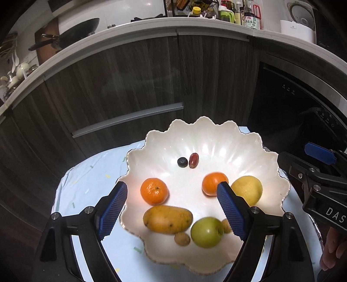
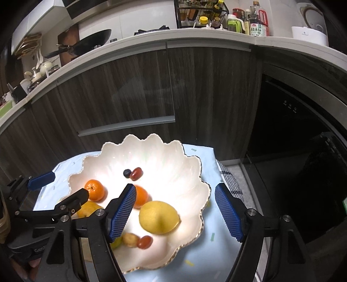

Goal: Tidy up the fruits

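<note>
A white scalloped bowl (image 1: pixel 216 138) (image 2: pixel 173 158) sits on a light blue cloth. In it lie two oranges (image 1: pixel 154 191) (image 1: pixel 211 181), a yellow lemon (image 1: pixel 247 189) (image 2: pixel 159 217), a mango (image 1: pixel 168 219), a green apple (image 1: pixel 207 232), a small brown fruit (image 1: pixel 182 238), a blueberry (image 1: pixel 182 162) (image 2: pixel 127 172) and red grapes (image 1: pixel 193 160) (image 2: pixel 136 173) (image 2: pixel 144 241). My left gripper (image 1: pixel 172 208) is open and empty above the bowl's near side. My right gripper (image 2: pixel 175 212) is open and empty, astride the lemon and the bowl's right rim.
The small table's blue cloth (image 1: pixel 91 180) (image 2: pixel 201 243) ends close around the bowl. A checked towel (image 2: pixel 229 180) hangs at its right edge. Dark wood cabinets (image 1: pixel 130 86) and a black oven door (image 2: pixel 292 134) stand behind. The counter above carries a wok (image 1: pixel 80 30) and bottles (image 1: pixel 249 15).
</note>
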### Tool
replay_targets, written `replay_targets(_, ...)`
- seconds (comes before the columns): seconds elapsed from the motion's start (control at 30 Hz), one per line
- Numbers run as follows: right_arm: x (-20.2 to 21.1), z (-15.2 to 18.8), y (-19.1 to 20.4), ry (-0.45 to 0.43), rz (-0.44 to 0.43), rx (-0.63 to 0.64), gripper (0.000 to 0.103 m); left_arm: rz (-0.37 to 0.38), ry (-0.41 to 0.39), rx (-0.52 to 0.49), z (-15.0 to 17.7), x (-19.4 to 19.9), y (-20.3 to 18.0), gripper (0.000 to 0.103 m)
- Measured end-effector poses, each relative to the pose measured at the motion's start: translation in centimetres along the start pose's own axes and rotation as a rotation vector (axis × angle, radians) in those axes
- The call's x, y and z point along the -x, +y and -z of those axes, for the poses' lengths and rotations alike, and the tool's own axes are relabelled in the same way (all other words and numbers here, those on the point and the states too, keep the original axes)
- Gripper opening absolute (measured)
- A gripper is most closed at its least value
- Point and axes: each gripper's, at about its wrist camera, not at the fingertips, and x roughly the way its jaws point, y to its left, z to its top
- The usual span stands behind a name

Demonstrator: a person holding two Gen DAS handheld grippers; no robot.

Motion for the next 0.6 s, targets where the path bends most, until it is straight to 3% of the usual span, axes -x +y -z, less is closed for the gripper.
replay_targets(0.6,6.7,2.5,1.8,-0.038,0.0,0.012,0.076,-0.021,-0.05,0.031,3.1,7.0,1.1,0.085)
